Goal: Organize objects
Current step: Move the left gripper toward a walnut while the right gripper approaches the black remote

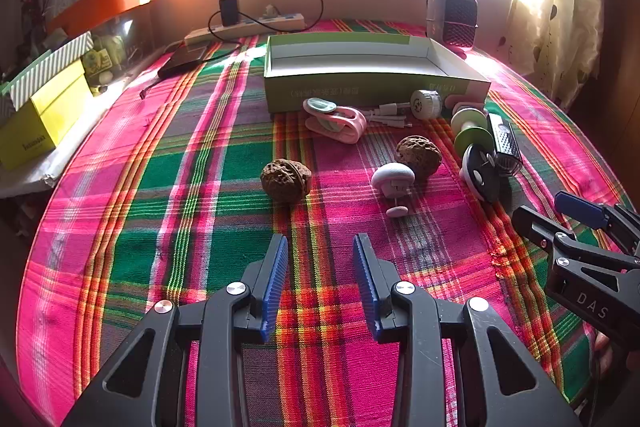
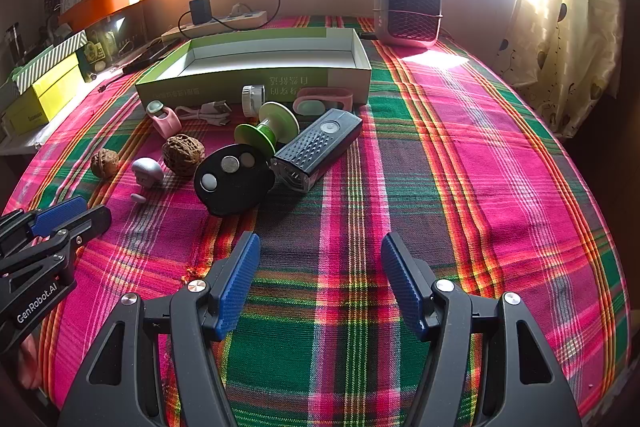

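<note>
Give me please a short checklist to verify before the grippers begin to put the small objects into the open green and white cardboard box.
1. Left gripper open, nothing between its blue pads: ok.
2. Right gripper open and empty: ok.
3. Open green and white cardboard box looks empty, ready to receive: ok.
4. Nearest brown wrinkled walnut stands alone on the plaid tablecloth, free to grasp: ok.
5. Black round disc with three buttons appears to touch the black rectangular bike light, so one may shift when the other is lifted: not ok.
6. Whether the white cable is tangled with the neighbouring objects: cannot tell.
</note>
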Demonstrator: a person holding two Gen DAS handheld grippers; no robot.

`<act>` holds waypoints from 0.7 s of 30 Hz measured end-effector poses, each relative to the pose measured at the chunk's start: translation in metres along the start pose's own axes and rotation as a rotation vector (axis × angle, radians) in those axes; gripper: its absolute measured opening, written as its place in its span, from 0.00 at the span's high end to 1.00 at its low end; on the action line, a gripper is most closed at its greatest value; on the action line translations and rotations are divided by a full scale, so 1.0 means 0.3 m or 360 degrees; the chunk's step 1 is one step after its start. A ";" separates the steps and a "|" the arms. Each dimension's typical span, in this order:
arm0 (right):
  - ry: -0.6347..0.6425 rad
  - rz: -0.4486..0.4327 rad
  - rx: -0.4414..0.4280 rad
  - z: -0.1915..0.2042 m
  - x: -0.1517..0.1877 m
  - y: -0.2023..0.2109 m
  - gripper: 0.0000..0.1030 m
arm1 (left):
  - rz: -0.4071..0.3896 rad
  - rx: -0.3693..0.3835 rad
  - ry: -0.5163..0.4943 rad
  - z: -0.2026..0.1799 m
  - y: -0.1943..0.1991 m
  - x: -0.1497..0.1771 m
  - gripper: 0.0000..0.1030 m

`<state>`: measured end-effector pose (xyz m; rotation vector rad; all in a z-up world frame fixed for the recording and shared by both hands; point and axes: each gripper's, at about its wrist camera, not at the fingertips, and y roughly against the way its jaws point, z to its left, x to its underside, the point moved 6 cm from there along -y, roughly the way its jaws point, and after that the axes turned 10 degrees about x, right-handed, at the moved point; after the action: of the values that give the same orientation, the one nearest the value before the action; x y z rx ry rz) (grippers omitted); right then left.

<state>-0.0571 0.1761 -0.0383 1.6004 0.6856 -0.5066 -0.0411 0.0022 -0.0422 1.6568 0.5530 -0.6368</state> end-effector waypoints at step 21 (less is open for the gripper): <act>-0.0076 0.0033 -0.0133 -0.040 -0.060 0.000 0.38 | 0.0037 0.0118 -0.0028 0.018 0.028 0.003 0.70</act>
<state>-0.0711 0.1853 -0.0245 1.5111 0.6457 -0.4936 -0.0353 -0.0047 -0.0375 1.7231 0.5019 -0.6612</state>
